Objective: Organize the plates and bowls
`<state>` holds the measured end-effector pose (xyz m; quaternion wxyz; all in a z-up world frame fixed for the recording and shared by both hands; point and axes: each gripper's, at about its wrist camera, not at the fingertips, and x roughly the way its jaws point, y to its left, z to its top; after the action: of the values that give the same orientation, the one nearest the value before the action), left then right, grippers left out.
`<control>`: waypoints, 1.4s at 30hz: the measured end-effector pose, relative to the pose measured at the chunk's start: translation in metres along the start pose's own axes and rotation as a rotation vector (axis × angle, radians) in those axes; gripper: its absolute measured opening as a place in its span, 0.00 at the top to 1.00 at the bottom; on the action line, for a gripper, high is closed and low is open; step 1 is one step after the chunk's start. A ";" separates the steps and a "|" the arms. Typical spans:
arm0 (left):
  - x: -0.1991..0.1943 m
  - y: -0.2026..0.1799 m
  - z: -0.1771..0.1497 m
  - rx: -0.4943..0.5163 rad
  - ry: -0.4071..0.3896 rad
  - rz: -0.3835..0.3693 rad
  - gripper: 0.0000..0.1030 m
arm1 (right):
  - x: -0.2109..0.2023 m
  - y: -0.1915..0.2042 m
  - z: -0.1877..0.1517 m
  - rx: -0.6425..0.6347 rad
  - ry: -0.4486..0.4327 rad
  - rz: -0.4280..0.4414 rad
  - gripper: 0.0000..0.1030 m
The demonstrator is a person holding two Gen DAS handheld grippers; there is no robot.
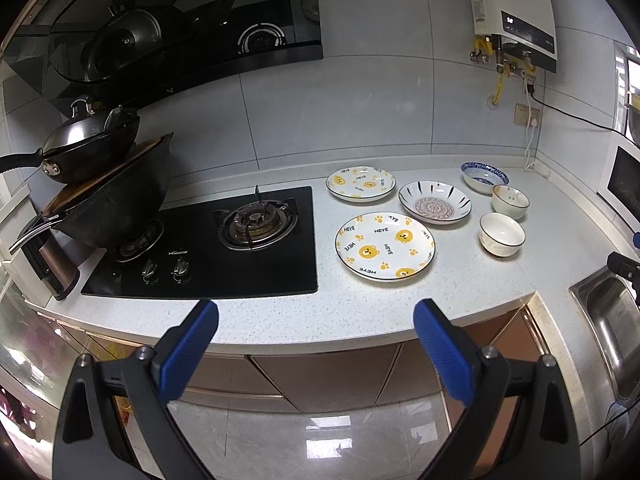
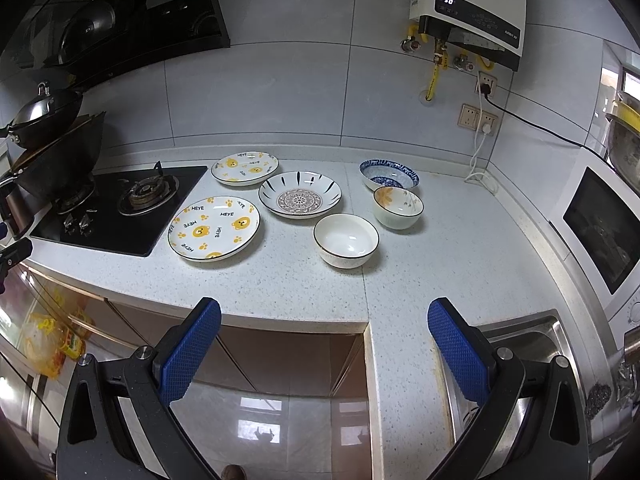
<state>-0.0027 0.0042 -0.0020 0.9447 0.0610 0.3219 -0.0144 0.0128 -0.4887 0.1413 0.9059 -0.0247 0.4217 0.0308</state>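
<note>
Both grippers, left gripper (image 1: 316, 332) and right gripper (image 2: 324, 330), hover fingers wide, empty, before the counter (image 2: 400, 280). Nothing stacked yet; next, grasp the near bear plate (image 2: 214, 227) or white bowl (image 2: 346, 240).

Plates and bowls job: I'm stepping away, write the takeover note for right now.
Left gripper and right gripper: open, empty, hanging off the counter's front edge.
Three plates: two bear plates, one patterned plate. Three bowls: white bowl, flower bowl, blue bowl. All lie separate beside the stove.
Done: nothing stacked.
Left: gather plates, nest bowls.
</note>
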 end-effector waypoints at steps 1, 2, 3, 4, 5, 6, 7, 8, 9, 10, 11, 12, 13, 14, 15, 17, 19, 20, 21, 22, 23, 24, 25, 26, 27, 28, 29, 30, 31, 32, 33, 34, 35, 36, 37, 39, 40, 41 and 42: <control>0.000 0.000 0.000 0.000 0.001 -0.001 0.04 | 0.000 0.000 0.000 0.000 -0.001 0.000 0.01; 0.000 -0.001 0.000 0.000 0.000 -0.001 0.04 | 0.000 0.000 0.001 0.000 -0.001 0.000 0.01; 0.000 -0.001 0.001 0.002 -0.001 -0.002 0.04 | 0.001 -0.001 0.001 0.000 -0.002 0.001 0.01; 0.000 -0.002 0.000 0.005 -0.001 -0.003 0.04 | 0.001 -0.001 0.001 0.000 -0.001 0.000 0.01; 0.000 -0.002 0.001 0.007 -0.002 -0.003 0.04 | 0.001 -0.001 0.001 -0.001 -0.001 0.000 0.01; 0.001 -0.003 0.001 0.008 -0.002 -0.001 0.04 | 0.001 -0.002 0.001 0.000 -0.002 0.001 0.01; 0.001 -0.004 0.001 0.008 -0.002 -0.001 0.04 | 0.001 -0.001 0.001 0.000 -0.001 0.001 0.01; 0.001 -0.004 0.001 0.009 -0.001 -0.001 0.04 | 0.001 -0.002 0.001 0.001 -0.001 0.001 0.01; 0.001 -0.005 0.002 0.009 0.000 -0.002 0.04 | 0.002 -0.002 0.002 0.001 -0.001 0.001 0.01; 0.001 -0.007 0.003 0.010 0.001 -0.001 0.04 | 0.002 -0.001 0.002 0.001 -0.001 0.000 0.01; 0.001 -0.007 0.003 0.010 0.001 -0.001 0.04 | 0.002 -0.002 0.003 0.002 0.000 0.001 0.01; 0.001 -0.007 0.003 0.010 0.000 -0.001 0.04 | 0.003 -0.003 0.003 0.003 0.001 0.001 0.01; 0.001 -0.007 0.003 0.011 -0.001 0.000 0.04 | 0.003 -0.003 0.003 0.002 0.001 0.001 0.01; 0.002 -0.008 0.004 0.012 -0.001 0.000 0.04 | 0.003 -0.004 0.003 0.000 0.002 0.000 0.01; 0.002 -0.009 0.004 0.012 0.000 -0.001 0.04 | 0.003 -0.006 0.003 0.000 0.002 0.001 0.01; 0.002 -0.009 0.004 0.013 0.000 0.001 0.04 | 0.003 -0.006 0.003 0.000 0.001 0.001 0.01; 0.002 -0.012 0.004 0.016 0.002 0.001 0.04 | 0.003 -0.006 0.003 0.000 0.002 0.000 0.01; 0.002 -0.012 0.005 0.018 0.002 0.001 0.04 | 0.004 -0.007 0.004 0.002 0.002 0.000 0.01; 0.002 -0.013 0.005 0.018 0.001 0.001 0.04 | 0.004 -0.008 0.004 0.004 0.002 0.001 0.01; 0.001 -0.014 0.005 0.020 0.001 0.002 0.04 | 0.004 -0.009 0.003 0.006 0.002 0.001 0.01; 0.001 -0.014 0.005 0.021 0.000 0.002 0.04 | 0.005 -0.010 0.003 0.009 0.002 0.002 0.01; 0.001 -0.015 0.005 0.021 0.000 0.002 0.04 | 0.005 -0.011 0.003 0.010 0.002 0.003 0.01; 0.001 -0.015 0.006 0.022 0.000 0.003 0.04 | 0.006 -0.012 0.002 0.010 0.002 0.003 0.01; 0.001 -0.014 0.006 0.022 0.001 0.004 0.04 | 0.005 -0.012 0.002 0.010 0.002 0.004 0.01; 0.001 -0.014 0.006 0.021 0.001 0.004 0.04 | 0.006 -0.012 0.002 0.009 0.002 0.004 0.01; 0.001 -0.015 0.006 0.021 0.001 0.005 0.04 | 0.005 -0.012 0.002 0.009 0.002 0.004 0.01; 0.000 -0.015 0.006 0.020 0.002 0.005 0.04 | 0.005 -0.012 0.002 0.009 0.002 0.004 0.01; 0.000 -0.016 0.006 0.021 0.001 0.006 0.04 | 0.006 -0.012 0.002 0.009 0.002 0.004 0.01; -0.001 -0.016 0.006 0.022 0.000 0.008 0.04 | 0.006 -0.012 0.002 0.009 0.001 0.005 0.01; 0.000 -0.014 0.007 0.023 0.001 0.007 0.04 | 0.006 -0.013 0.002 0.010 0.001 0.005 0.01; 0.000 -0.014 0.007 0.022 0.002 0.006 0.04 | 0.006 -0.012 0.002 0.009 0.002 0.006 0.01; 0.000 -0.014 0.007 0.022 0.002 0.007 0.04 | 0.006 -0.012 0.002 0.010 0.002 0.006 0.01; 0.000 -0.014 0.007 0.023 0.001 0.008 0.04 | 0.006 -0.012 0.002 0.009 0.002 0.007 0.01; 0.000 -0.014 0.007 0.023 0.001 0.009 0.04 | 0.006 -0.012 0.002 0.009 0.002 0.007 0.01; 0.000 -0.014 0.007 0.023 0.001 0.011 0.04 | 0.006 -0.012 0.002 0.009 0.001 0.006 0.01; -0.001 -0.014 0.008 0.022 0.000 0.013 0.04 | 0.006 -0.013 0.001 0.011 0.000 0.009 0.01; -0.001 -0.014 0.008 0.021 0.000 0.014 0.04 | 0.005 -0.014 0.001 0.011 -0.001 0.011 0.01; -0.002 -0.014 0.008 0.021 0.000 0.015 0.04 | 0.006 -0.014 0.001 0.010 -0.001 0.012 0.01; -0.002 -0.015 0.008 0.021 0.000 0.017 0.04 | 0.006 -0.015 0.001 0.010 0.000 0.014 0.01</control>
<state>-0.0004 -0.0114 0.0037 0.9442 0.0736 0.3210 -0.0095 0.0188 -0.5029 0.1376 0.9058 -0.0172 0.4220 0.0349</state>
